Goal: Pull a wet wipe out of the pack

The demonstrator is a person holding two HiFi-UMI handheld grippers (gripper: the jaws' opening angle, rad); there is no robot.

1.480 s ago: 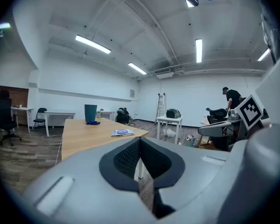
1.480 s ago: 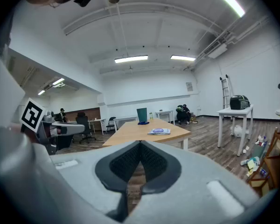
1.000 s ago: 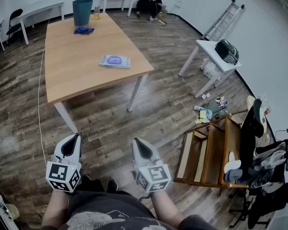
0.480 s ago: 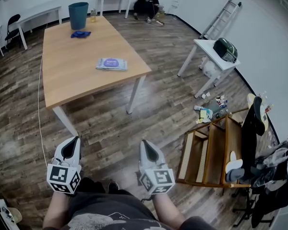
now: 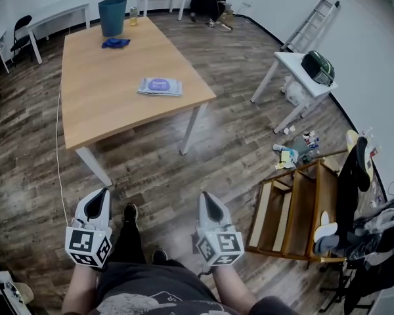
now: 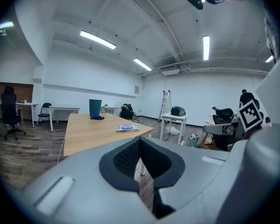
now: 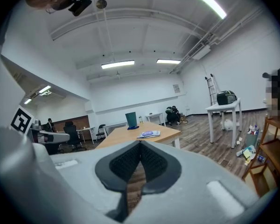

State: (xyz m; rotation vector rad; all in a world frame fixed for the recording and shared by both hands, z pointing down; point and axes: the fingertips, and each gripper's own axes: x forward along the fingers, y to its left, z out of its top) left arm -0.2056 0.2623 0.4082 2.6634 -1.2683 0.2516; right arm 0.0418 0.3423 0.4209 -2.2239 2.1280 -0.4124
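Resting on the wooden surface (image 5: 105, 110) at upper left, one wipe pack (image 5: 159, 86), print unreadable, lies well apart from the left gripper (image 5: 105, 191) and right gripper (image 5: 204, 195), both clenched empty.

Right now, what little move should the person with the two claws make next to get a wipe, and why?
Probably step forward to the light wooden table. The flat white wipe pack with the purple label lies on it, well beyond the left claw and the right claw, which are both shut and empty.
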